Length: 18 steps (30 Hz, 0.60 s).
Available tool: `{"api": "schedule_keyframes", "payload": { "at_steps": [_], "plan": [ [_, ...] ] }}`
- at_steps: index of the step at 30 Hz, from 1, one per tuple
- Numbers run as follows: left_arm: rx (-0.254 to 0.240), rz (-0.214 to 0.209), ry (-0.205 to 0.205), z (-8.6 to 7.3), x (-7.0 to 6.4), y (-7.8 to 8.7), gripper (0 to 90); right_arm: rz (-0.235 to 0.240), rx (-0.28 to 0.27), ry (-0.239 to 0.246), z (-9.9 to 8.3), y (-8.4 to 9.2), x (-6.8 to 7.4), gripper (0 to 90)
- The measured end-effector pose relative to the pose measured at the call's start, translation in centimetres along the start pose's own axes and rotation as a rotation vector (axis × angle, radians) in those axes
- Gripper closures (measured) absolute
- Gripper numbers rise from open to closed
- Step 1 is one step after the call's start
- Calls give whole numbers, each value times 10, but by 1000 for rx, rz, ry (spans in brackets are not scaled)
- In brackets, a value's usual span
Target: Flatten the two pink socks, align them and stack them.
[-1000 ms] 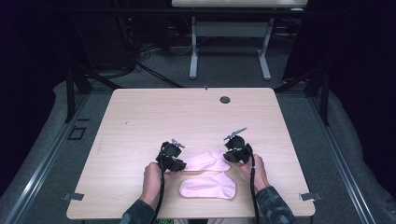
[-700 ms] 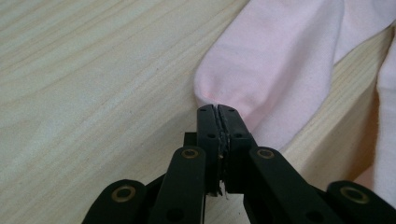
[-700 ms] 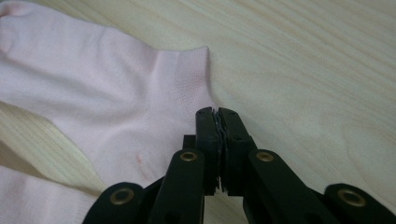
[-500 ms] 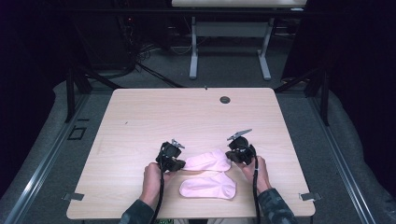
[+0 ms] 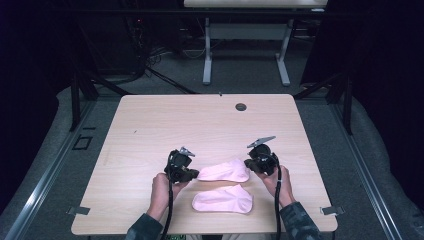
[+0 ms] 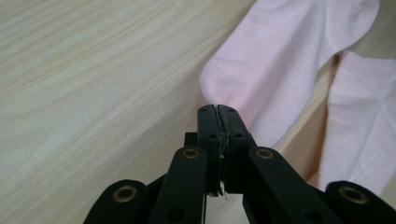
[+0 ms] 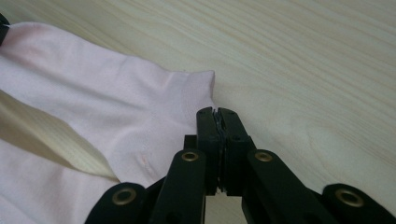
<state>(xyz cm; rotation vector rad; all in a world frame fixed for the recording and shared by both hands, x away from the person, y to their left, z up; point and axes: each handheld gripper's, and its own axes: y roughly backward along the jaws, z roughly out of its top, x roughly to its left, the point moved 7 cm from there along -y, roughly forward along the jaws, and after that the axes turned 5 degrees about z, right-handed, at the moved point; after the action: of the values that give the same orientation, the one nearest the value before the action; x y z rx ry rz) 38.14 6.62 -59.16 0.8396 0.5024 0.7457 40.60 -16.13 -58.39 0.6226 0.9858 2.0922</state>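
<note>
I've got both claws, left gripper [image 5: 192,173] and right gripper [image 5: 251,163], pinching opposite ends of the upper pink sock [image 5: 224,171] at lower centre, ready to lift it clear of the second sock [image 5: 223,199].

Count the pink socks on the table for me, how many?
2. One soft pink cotton sock lies between the two grippers, each pinching one end. The other pink sock lies flat nearer the person, at the table's front edge.
</note>
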Motion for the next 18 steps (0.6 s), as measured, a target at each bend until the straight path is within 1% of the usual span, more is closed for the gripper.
{"api": "schedule_keyframes", "payload": {
  "at_steps": [1, 2, 3, 4, 6, 9, 11, 14, 17, 18],
  "plan": [
    [-8, -9, -2, 0, -2, 5, 885, 7, -8, -3, 0, 4, 2, 883],
    [-16, -15, -1, 0, -4, 9, 885, -3, -9, -2, -1, 10, 3, 883],
    [-21, -21, -3, -1, -6, 14, 885, 3, -22, -4, -1, 16, 6, 883],
    [-29, -31, -6, -2, -8, 19, 886, -5, -33, 2, -1, 23, 9, 882],
    [-38, -37, -13, -5, -12, 28, 885, 2, -49, 6, -2, 36, 16, 882],
    [-50, -44, -23, -11, -18, 40, 885, 11, -51, 28, -7, 51, 28, 881],
    [-57, -59, -23, -17, -22, 47, 885, 20, -53, 41, -13, 57, 37, 881],
    [-59, -60, -35, -27, -30, 52, 884, 20, -42, 64, -23, 61, 45, 880],
    [-60, -63, -42, -35, -37, 53, 883, 28, -47, 59, -32, 60, 51, 880],
    [-53, -64, -48, -38, -39, 53, 883, 31, -45, 57, -35, 59, 52, 880]
  ]
}}
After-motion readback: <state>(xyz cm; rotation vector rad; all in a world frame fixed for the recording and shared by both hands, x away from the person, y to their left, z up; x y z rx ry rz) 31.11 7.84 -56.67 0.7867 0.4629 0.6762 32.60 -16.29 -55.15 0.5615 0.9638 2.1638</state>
